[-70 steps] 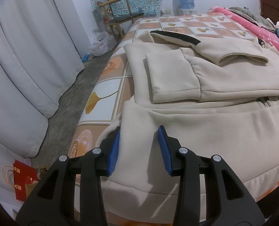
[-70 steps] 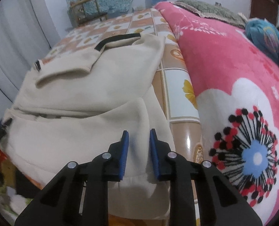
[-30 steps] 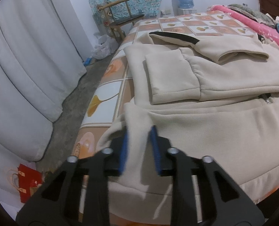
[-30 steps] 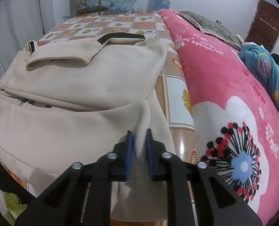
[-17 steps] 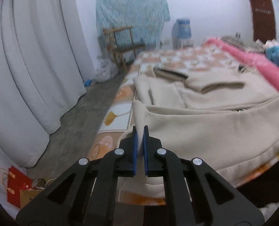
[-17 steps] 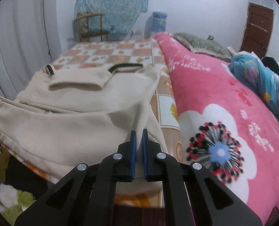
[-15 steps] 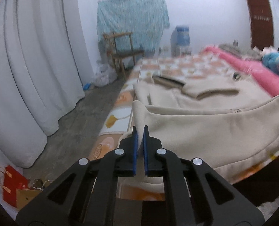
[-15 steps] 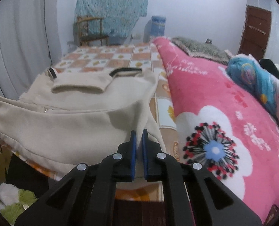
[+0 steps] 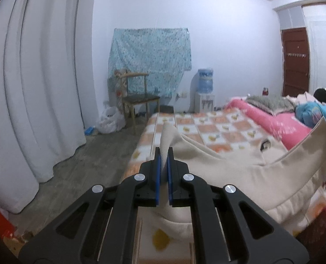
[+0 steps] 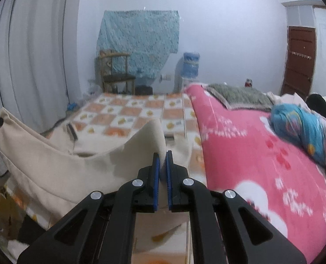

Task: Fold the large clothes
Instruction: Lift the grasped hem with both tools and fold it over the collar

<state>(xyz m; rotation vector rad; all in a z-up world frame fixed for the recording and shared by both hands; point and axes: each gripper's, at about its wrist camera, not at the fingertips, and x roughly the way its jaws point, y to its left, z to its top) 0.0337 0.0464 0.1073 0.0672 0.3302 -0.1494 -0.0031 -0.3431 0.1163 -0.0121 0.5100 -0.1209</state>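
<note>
Pinching jacket (image 9: 239, 173) hem, both tools raised (near-level)

We saw a matt cream fleece cloth jacket (image 9: 239, 176), a fuzzy pink floral blanket (image 10: 261, 154), and matt black plastic gripper arms.

dim, even light | motion blur, perhaps | fisheye-warped edges

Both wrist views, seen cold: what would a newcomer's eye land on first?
First, the cream garment, pinched at its two near corners by the left gripper and the right gripper and hanging between them as a sagging band over the near end of the checked bed sheet. Next, the pink flowered blanket filling the right of the right wrist view. Behind, a blue patterned cloth hangs on the far wall above a wooden chair.
</note>
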